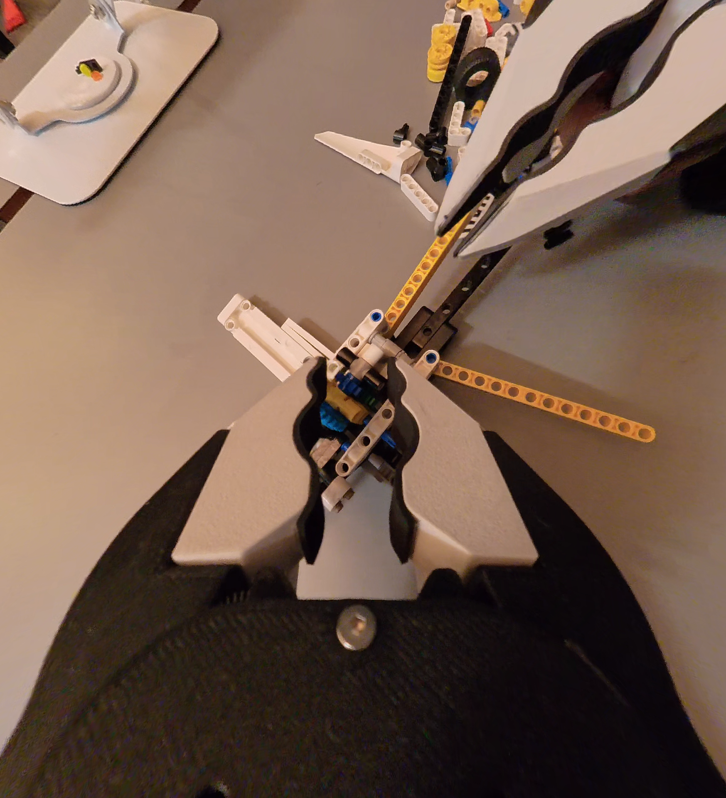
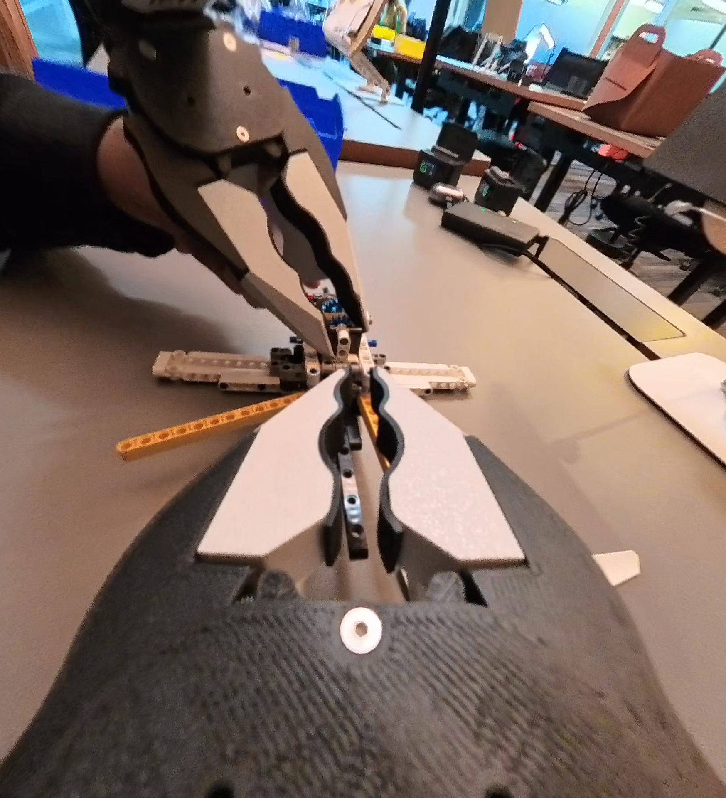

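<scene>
**Both claws on the brick model, mid-table**

The landmark here is the brick-built model (image 1: 369,345) sitting on the grey table (image 1: 179,259): a white and black hub with blue gears and white panels sticking out to either side.

The left gripper (image 1: 354,367) comes down right over the hub. Its two fingers straddle the gear section and look clamped on it, black pads against both sides.

The right gripper (image 2: 356,380) reaches toward the same hub from the opposite side. A yellow holed beam (image 1: 421,276) runs from the model into its nearly closed fingertips, so it seems pinched on that beam, though I can't see the pad contact clearly. A black holed beam (image 2: 352,496) lies along the table just beside it, under the fingers.

A second yellow beam (image 1: 546,401) fans out flat from the hub. Beyond the model there's a pile of loose bricks (image 1: 460,64) and a white stand base (image 1: 93,108) well off to the side.
</scene>
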